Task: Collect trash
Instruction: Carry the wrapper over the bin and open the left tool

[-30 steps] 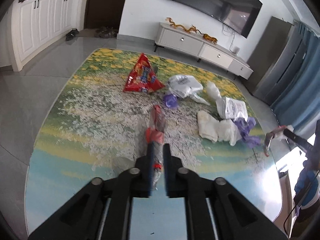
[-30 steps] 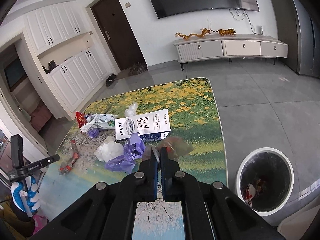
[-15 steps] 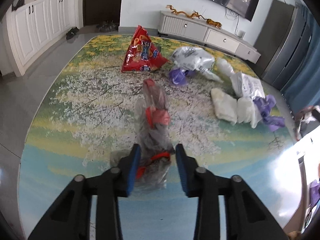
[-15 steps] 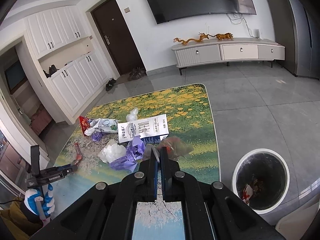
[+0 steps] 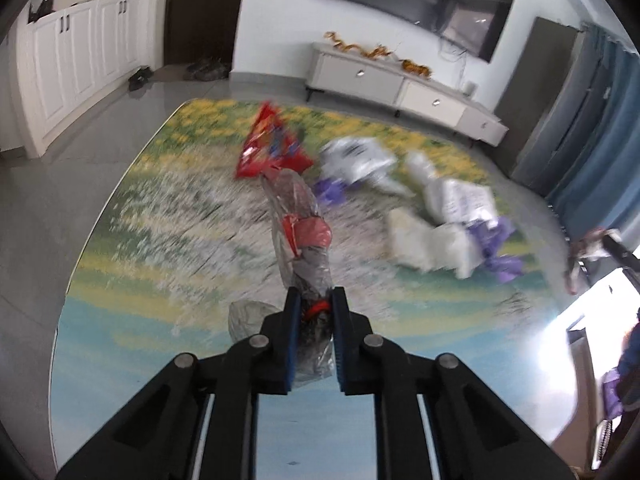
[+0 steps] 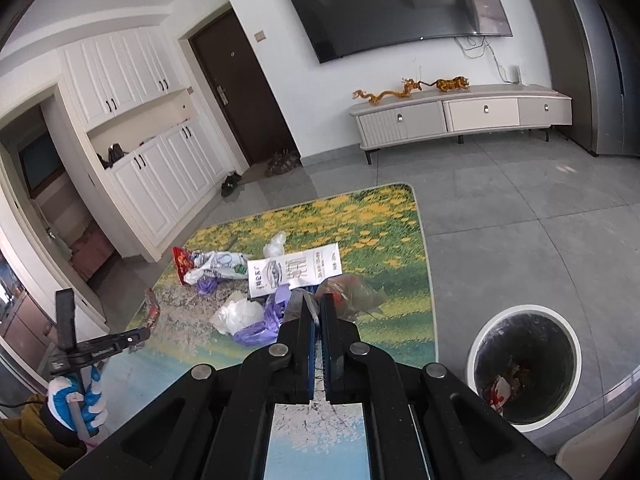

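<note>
My left gripper [image 5: 316, 300] is shut on a crumpled clear plastic wrapper with red bits [image 5: 300, 228], which juts forward over the flower-print table [image 5: 152, 240]. My right gripper [image 6: 316, 304] is shut on a brownish clear wrapper [image 6: 354, 290] above the table's right side. More trash lies on the table: a red snack bag [image 5: 272, 148], a white bag [image 5: 356, 158], white tissue [image 5: 424, 240], purple plastic [image 5: 498, 248], and a printed white packet [image 6: 294, 270]. A white bin [image 6: 524, 360] with a black liner stands on the floor to the right.
A TV cabinet [image 6: 460, 114] stands against the far wall under a TV. White cupboards [image 6: 152, 184] and a dark door are at the left. Grey tile floor surrounds the table.
My left gripper opened around the clear wrapper, then shut on it and raised it. The left view is blurred by motion. My right gripper rose a little with its wrapper.
</note>
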A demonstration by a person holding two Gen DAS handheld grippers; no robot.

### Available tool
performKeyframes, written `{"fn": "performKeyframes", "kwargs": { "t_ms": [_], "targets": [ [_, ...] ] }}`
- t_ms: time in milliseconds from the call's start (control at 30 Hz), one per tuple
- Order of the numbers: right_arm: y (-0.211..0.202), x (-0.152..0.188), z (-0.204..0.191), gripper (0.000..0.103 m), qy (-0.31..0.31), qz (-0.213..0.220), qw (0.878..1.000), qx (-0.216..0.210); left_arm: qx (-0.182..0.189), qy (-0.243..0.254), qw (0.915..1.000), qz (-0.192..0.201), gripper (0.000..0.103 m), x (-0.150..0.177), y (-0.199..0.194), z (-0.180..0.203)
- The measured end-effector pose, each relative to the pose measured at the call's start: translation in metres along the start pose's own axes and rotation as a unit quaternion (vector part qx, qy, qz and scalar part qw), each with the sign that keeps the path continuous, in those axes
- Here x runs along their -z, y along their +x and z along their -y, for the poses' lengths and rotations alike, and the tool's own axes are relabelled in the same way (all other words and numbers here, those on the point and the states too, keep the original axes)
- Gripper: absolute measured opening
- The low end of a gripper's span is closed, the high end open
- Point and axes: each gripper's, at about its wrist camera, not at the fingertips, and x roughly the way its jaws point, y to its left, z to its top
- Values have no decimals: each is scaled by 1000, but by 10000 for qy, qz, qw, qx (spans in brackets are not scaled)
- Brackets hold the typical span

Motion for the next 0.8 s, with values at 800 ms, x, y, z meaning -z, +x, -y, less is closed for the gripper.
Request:
{"fn": "performKeyframes", "kwargs": {
  "t_ms": [800],
  "targets": [
    [-36,9,213,5,1017,263,9796,1712,2084,2161,9439,-1375,14,-50,125,382]
  ]
}}
